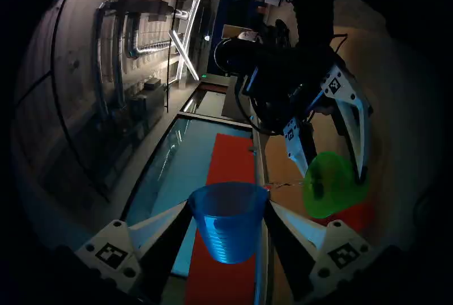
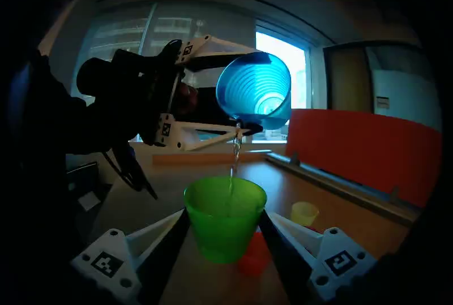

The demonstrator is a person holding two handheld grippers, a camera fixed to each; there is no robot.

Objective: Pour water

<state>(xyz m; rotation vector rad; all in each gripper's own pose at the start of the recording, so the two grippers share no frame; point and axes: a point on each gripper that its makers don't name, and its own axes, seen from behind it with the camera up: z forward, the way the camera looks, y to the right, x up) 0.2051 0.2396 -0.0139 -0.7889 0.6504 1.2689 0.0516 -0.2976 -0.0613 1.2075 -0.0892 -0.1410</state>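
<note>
My left gripper (image 1: 229, 223) is shut on a blue ribbed cup (image 1: 229, 223). In the right gripper view that blue cup (image 2: 255, 91) is tipped mouth-down and a thin stream of water (image 2: 235, 155) falls from its rim. The stream lands in a green cup (image 2: 225, 217), held upright with my right gripper (image 2: 225, 226) shut on it. In the left gripper view the green cup (image 1: 331, 185) sits between the right gripper's white fingers (image 1: 358, 129), below and to the right of the blue cup.
A small yellow cup (image 2: 304, 213) and a red-orange cup (image 2: 253, 255) stand on the wooden table (image 2: 340, 220). A red divider panel (image 2: 368, 146) runs along the table's right side. Windows (image 2: 283, 67) lie behind. A dark-sleeved arm (image 2: 68, 124) holds the left gripper.
</note>
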